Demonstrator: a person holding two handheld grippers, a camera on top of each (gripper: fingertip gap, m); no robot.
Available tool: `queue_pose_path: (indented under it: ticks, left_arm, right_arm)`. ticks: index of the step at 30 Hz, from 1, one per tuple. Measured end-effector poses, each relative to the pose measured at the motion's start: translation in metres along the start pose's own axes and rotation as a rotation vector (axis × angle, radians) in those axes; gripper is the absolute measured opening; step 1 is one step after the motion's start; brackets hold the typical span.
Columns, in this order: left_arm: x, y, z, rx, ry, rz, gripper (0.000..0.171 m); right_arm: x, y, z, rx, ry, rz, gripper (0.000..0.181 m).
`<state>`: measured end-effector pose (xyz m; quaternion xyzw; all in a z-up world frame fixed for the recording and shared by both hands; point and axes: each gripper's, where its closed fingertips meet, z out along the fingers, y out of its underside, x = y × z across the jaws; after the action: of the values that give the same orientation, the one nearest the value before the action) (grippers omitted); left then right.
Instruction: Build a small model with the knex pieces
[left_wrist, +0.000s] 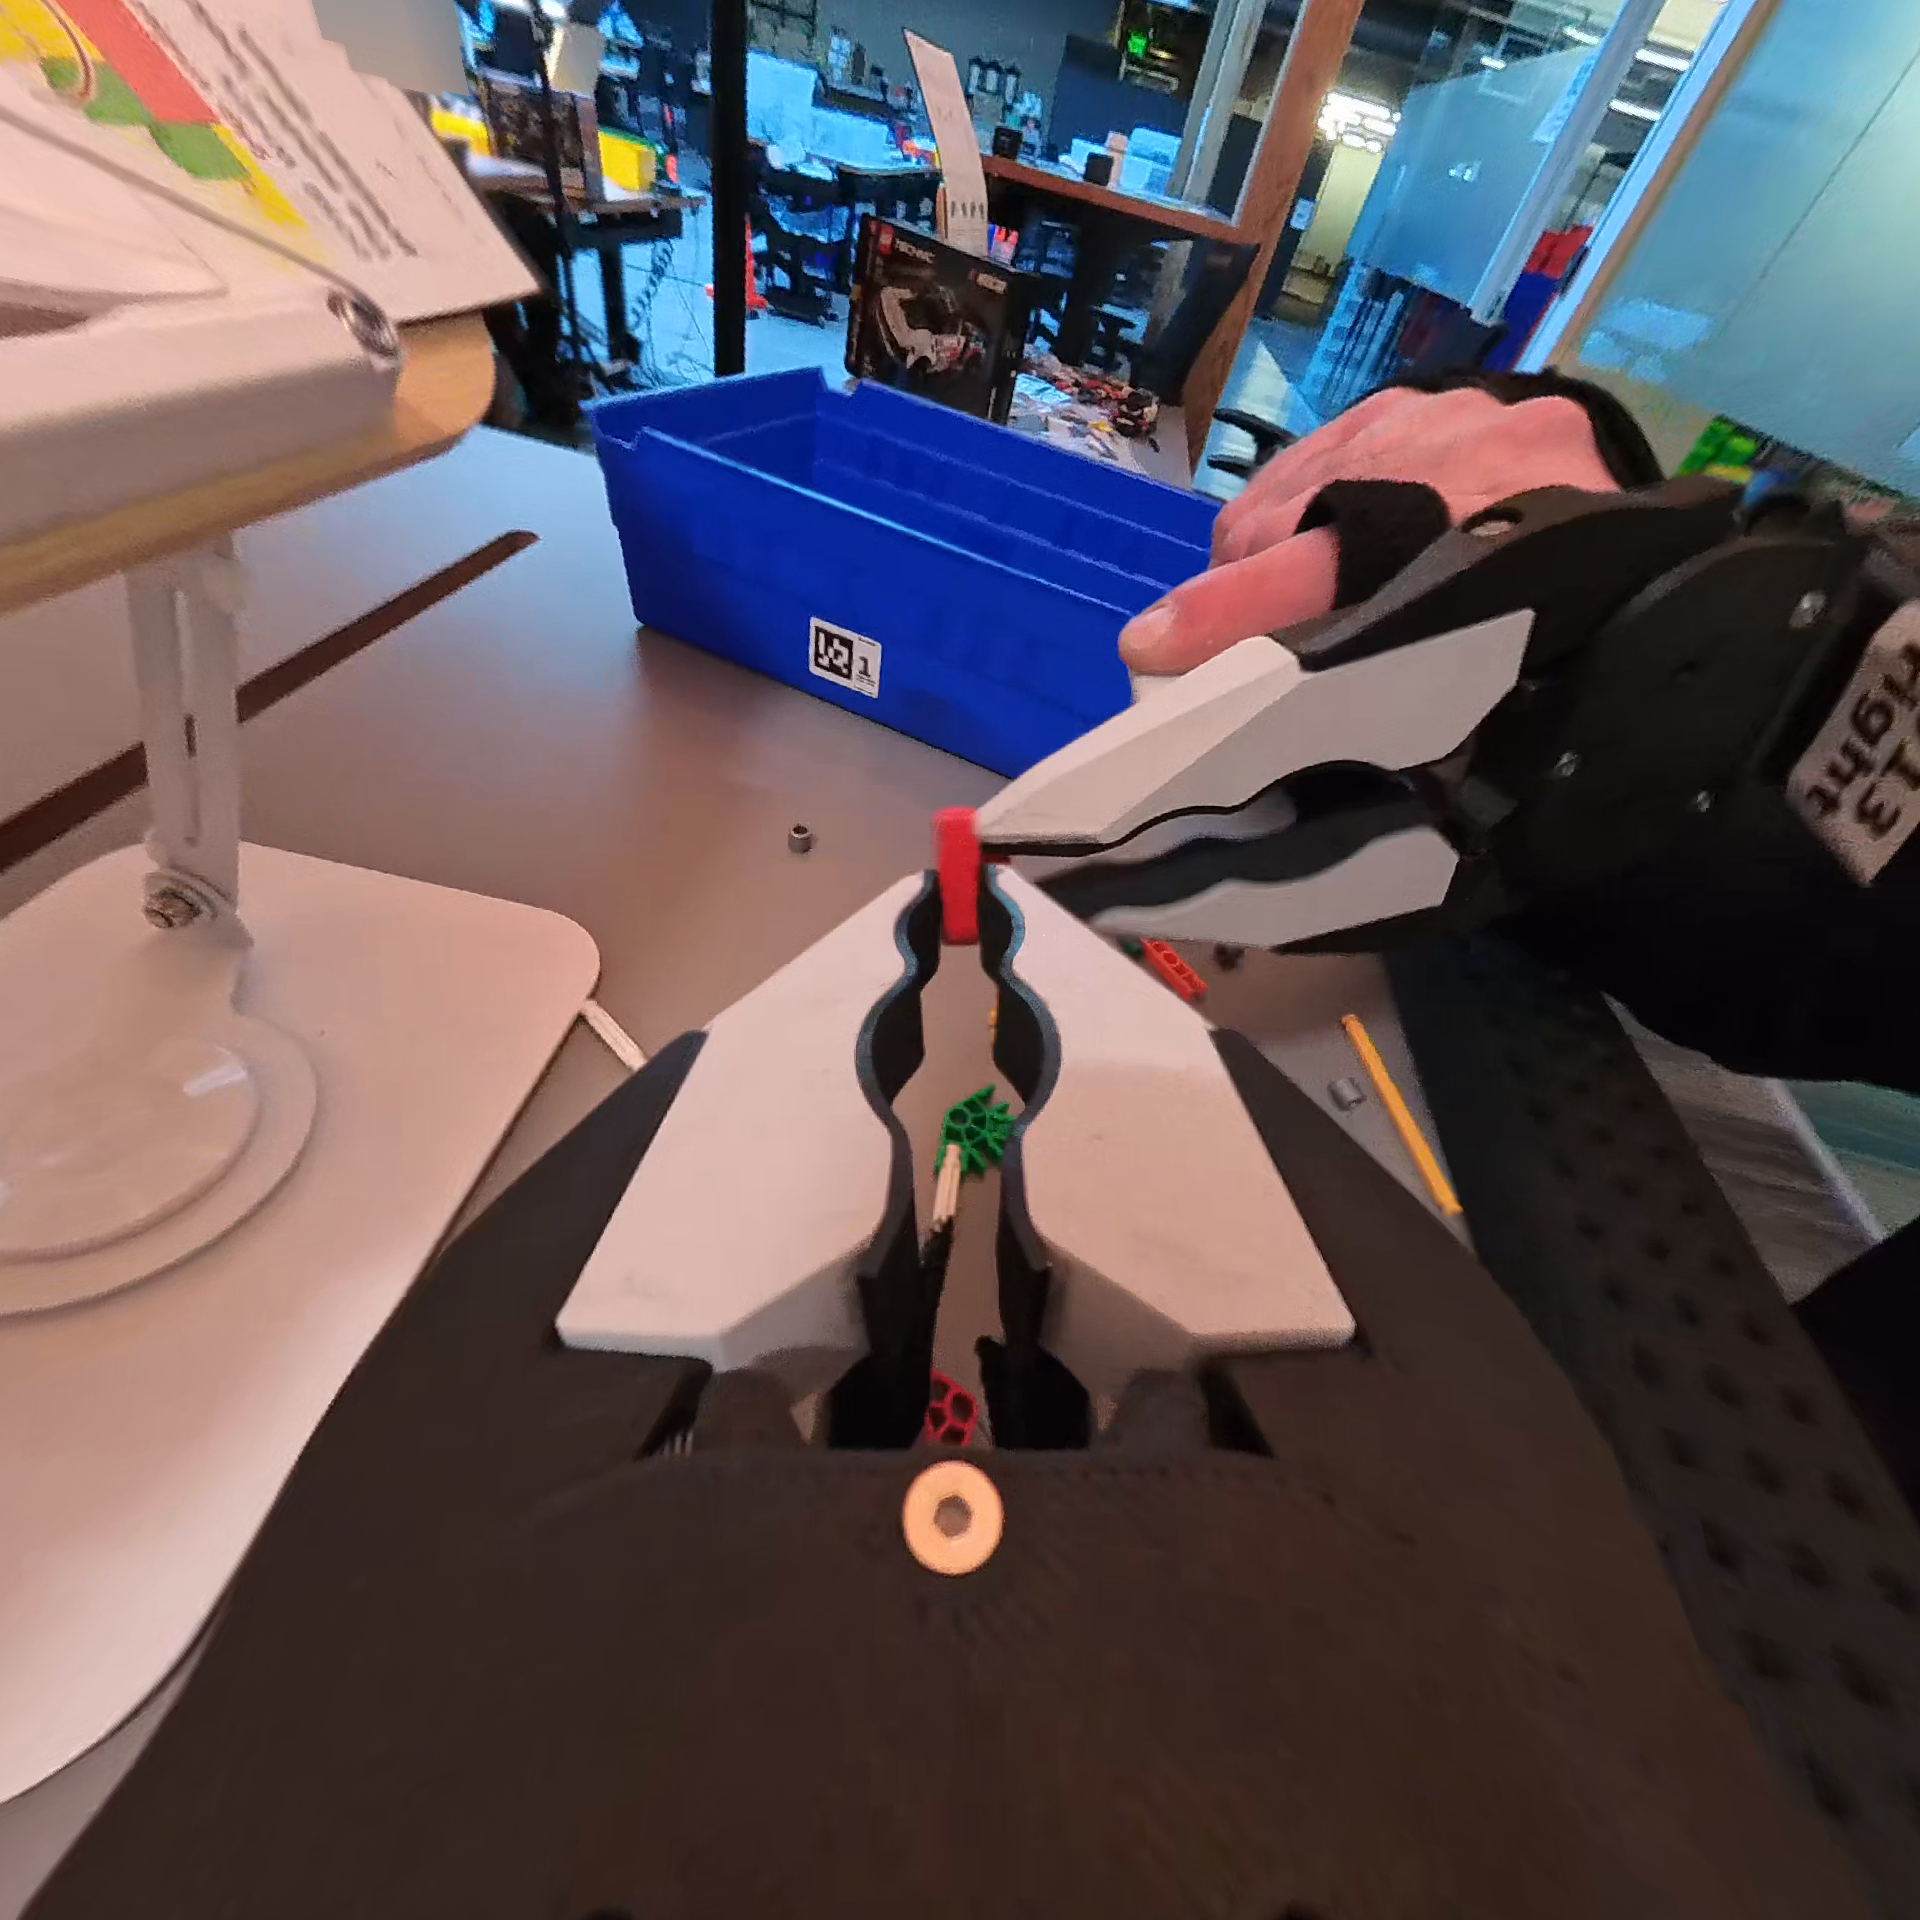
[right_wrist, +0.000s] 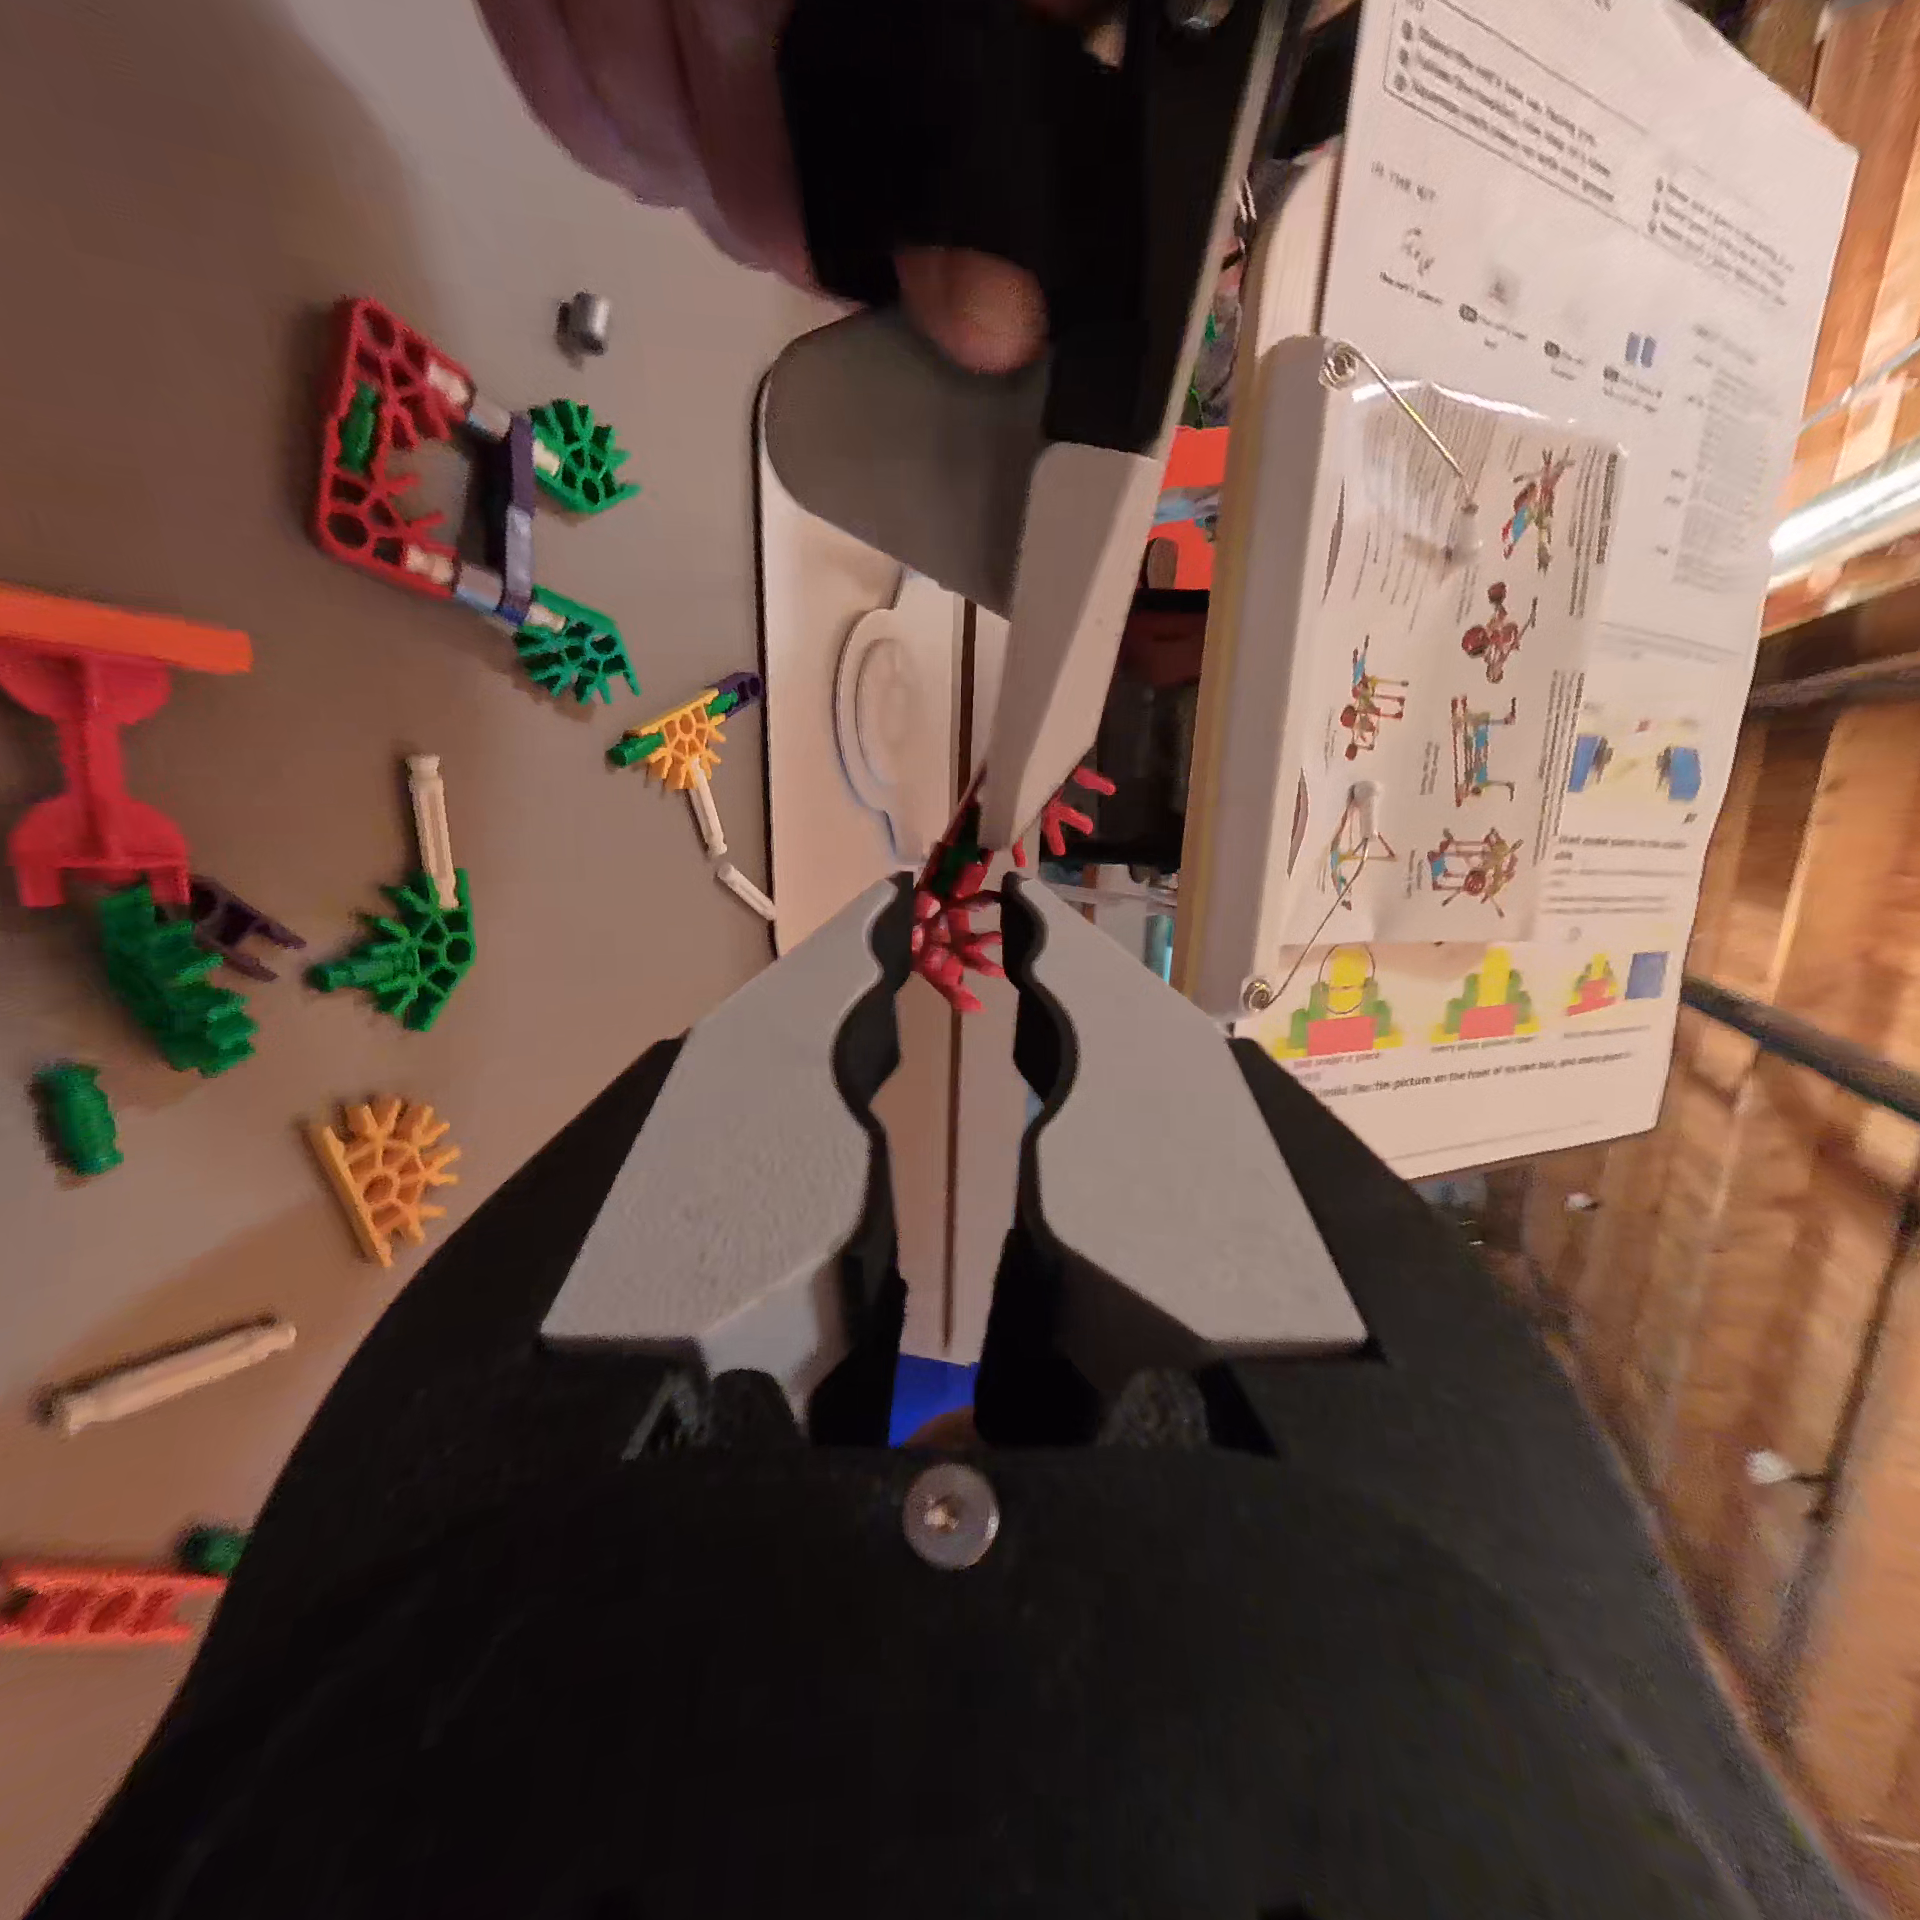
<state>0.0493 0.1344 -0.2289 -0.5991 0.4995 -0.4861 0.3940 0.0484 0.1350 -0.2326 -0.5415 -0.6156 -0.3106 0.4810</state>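
While both claws pinch one red connector (left_wrist: 957, 879) — left claw (left_wrist: 958, 883), right claw (right_wrist: 958, 894) — they meet.

Blue bin (left_wrist: 894, 561) on the grey table (left_wrist: 499, 748); white stand (left_wrist: 197, 935) beside it; loose construction-toy pieces (right_wrist: 405, 956).

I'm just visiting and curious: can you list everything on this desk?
Red connector piece: one, red, pinched between both tongs' tips.
Blue bin: one, blue, far side of table.
Document stand: one, white, left, holding instruction sheets.
Loose construction pieces: many, green, red, yellow, white, orange, scattered on grey table.
Yellow rod: one, near table's right edge.
Left tongs: shut on the piece.
Right tongs: shut on the same piece.
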Motion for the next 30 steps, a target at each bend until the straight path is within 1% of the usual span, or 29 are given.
queue_pose_path:
  ticks: [1,3,4,6,8,9,10,11,13,15,18,20,24,30]
  left_arm:
    - [-0.001,-0.003,-0.001,0.014,-0.013,0.019,0.004]
    - [-0.003,-0.011,-0.006,0.059,-0.002,-0.003,0.004]
    - [-0.002,-0.016,-0.010,0.091,0.018,-0.011,0.004]
    - [0.008,-0.029,-0.019,0.179,0.091,-0.008,0.004]
    - [0.012,-0.034,-0.023,0.196,0.112,-0.011,0.004]
    - [0.014,-0.034,-0.023,0.198,0.122,-0.002,0.004]
    - [0.020,-0.034,-0.022,0.197,0.152,0.001,0.004]
    - [0.023,-0.035,-0.023,0.211,0.163,0.005,0.004]
    - [0.027,-0.037,-0.022,0.219,0.186,0.008,0.004]
    - [0.030,-0.039,-0.023,0.237,0.201,0.003,0.004]
    - [0.034,-0.046,-0.024,0.282,0.208,0.013,0.004]
    - [0.035,-0.051,-0.023,0.315,0.175,0.035,0.004]
    - [0.025,-0.058,-0.020,0.362,-0.002,0.139,0.004]
    - [0.023,-0.066,-0.015,0.334,-0.377,0.485,0.005]
  right_arm:
    - [0.006,-0.003,-0.002,0.032,0.016,0.052,0.010]
    - [0.021,-0.002,-0.009,0.073,0.039,0.171,0.025]
    - [0.025,-0.002,-0.012,0.106,0.016,0.264,0.027]
    - [0.025,-0.008,-0.017,0.222,-0.096,0.479,0.029]
    - [0.025,-0.017,-0.021,0.345,-0.195,0.656,0.030]
    - [0.029,-0.019,-0.024,0.398,-0.213,0.708,0.029]
    - [0.033,-0.020,-0.027,0.446,-0.213,0.738,0.016]
    - [0.035,-0.021,-0.028,0.476,-0.228,0.764,0.008]
    - [0.033,-0.024,-0.031,0.524,-0.279,0.808,0.007]
    - [0.033,-0.025,-0.033,0.554,-0.290,0.810,0.005]
    - [0.040,-0.027,-0.038,0.577,-0.256,0.816,0.004]
    - [0.045,-0.025,-0.038,0.579,-0.221,0.835,0.004]
    - [0.054,-0.018,-0.031,0.548,-0.175,0.951,0.004]
    - [0.062,-0.009,-0.025,0.526,-0.138,1.135,0.002]
